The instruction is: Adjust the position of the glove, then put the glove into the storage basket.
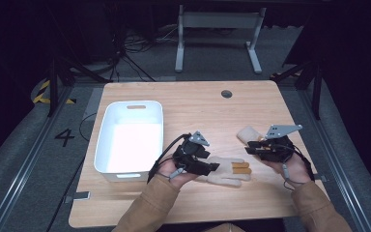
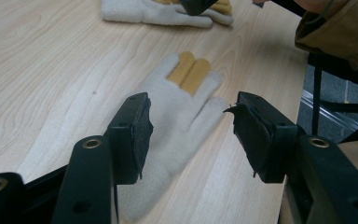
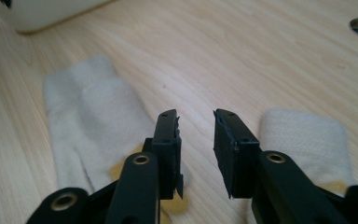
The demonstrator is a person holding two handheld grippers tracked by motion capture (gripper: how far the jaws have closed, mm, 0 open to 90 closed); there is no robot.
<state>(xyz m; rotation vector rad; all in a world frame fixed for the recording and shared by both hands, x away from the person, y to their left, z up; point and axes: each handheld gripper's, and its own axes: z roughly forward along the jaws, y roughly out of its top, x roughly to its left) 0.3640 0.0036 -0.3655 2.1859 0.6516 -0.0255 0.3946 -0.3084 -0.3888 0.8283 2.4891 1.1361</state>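
1. The left claw (image 2: 191, 128) hung wide open over 1 cream glove (image 2: 177, 107) near the desk's (image 1: 198, 101) front edge.
2. The right claw (image 3: 196, 144) stood narrowly open, empty, between both gloves; the second glove (image 3: 303, 140) lay just beside it.

The white tub (image 1: 130, 137) took up the left middle of the high view and blocked that side. Two gloves lay low in the middle: one (image 1: 229, 171) by the left gripper (image 1: 213, 167), one (image 1: 248, 133) by the right gripper (image 1: 248, 146). The upper table (image 1: 198, 99) was bare, with room to pass.
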